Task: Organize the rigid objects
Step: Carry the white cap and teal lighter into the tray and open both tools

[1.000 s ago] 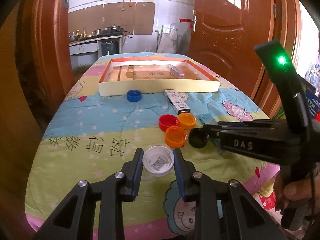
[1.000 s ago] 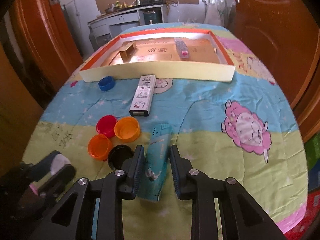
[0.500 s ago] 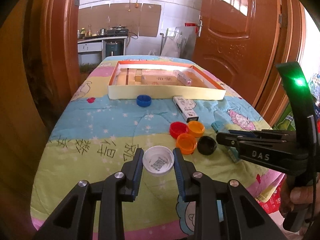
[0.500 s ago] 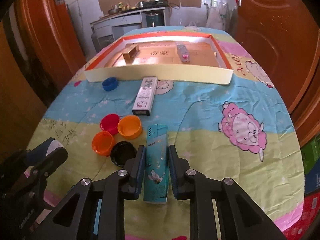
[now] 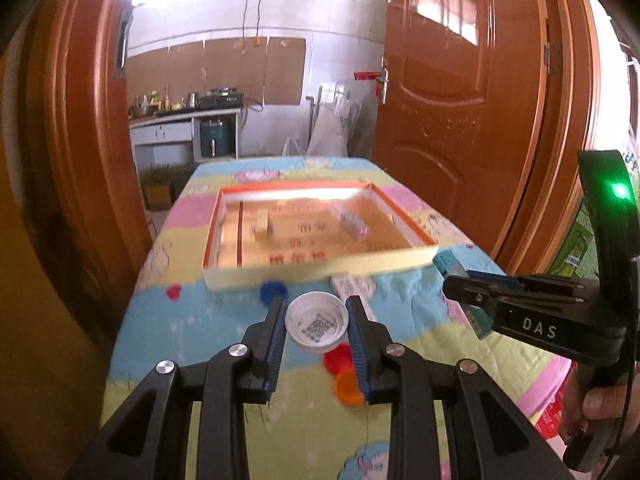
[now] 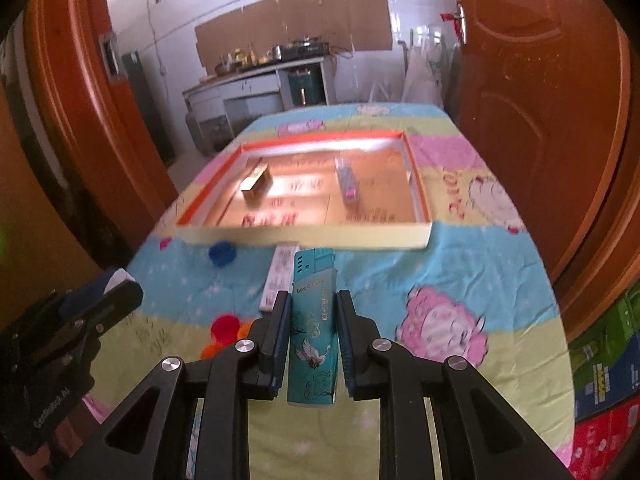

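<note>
The left gripper (image 5: pixel 316 326) pinches a white cap (image 5: pixel 317 325) and the right gripper (image 6: pixel 312 330) pinches a teal lighter (image 6: pixel 313 326), both carried clear of the quilted bench (image 6: pixel 460 268). The lighter's long axis runs along the fingers toward 12 o'clock, where the shallow tray (image 6: pixel 304 237) lies just ahead of both, so the drop probably turns on clearing its near wall.

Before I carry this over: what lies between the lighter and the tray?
In the right wrist view, only a white box on the quilt lies between lighter and tray.
</note>
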